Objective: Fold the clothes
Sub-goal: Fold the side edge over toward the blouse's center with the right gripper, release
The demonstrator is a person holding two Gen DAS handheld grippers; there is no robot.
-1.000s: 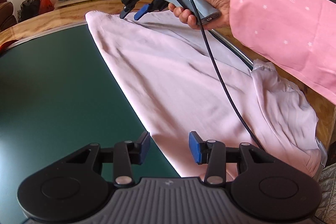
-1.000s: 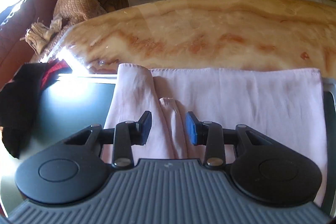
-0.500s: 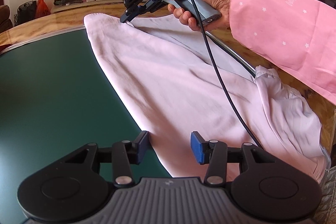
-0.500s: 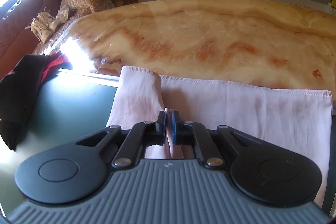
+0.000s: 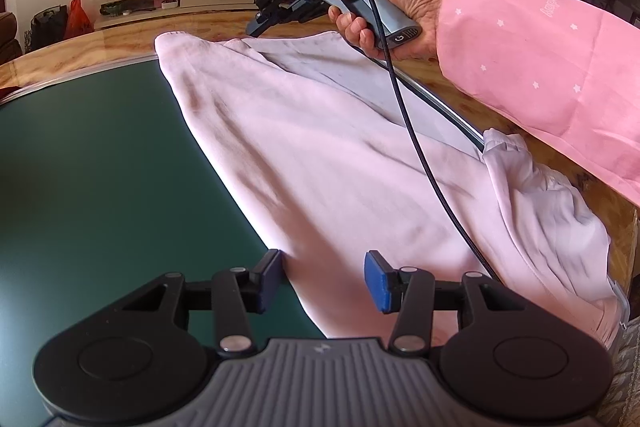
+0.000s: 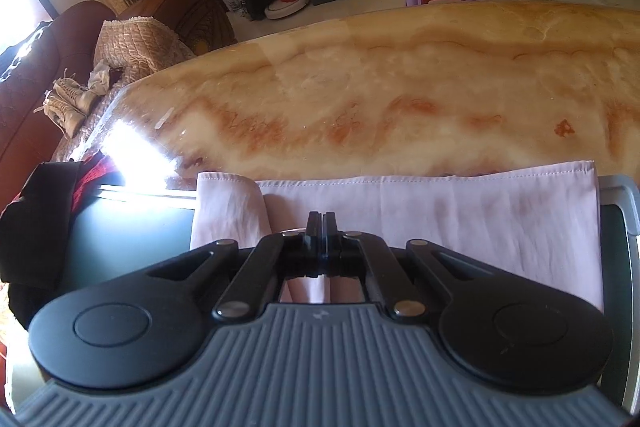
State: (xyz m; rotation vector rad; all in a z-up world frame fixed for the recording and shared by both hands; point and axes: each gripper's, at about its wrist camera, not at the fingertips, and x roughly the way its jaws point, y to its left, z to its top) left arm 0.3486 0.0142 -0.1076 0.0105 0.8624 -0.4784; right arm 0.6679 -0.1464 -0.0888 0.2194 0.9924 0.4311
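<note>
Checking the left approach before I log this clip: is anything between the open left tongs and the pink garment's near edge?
Nothing visible. The left tongs are open right at the pink garment, its near edge between the pads. The right tongs' black cable drapes across the cloth farther right, clear of that gap.

left wrist view: set low over the green mat, faced along the pink garment.
right wrist view: held close at the garment's far edge, faced toward the marble table.
shared: the garment.

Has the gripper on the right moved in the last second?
Yes. The right gripper shut its jaws and rose away from the table, lifting the pink cloth.
</note>
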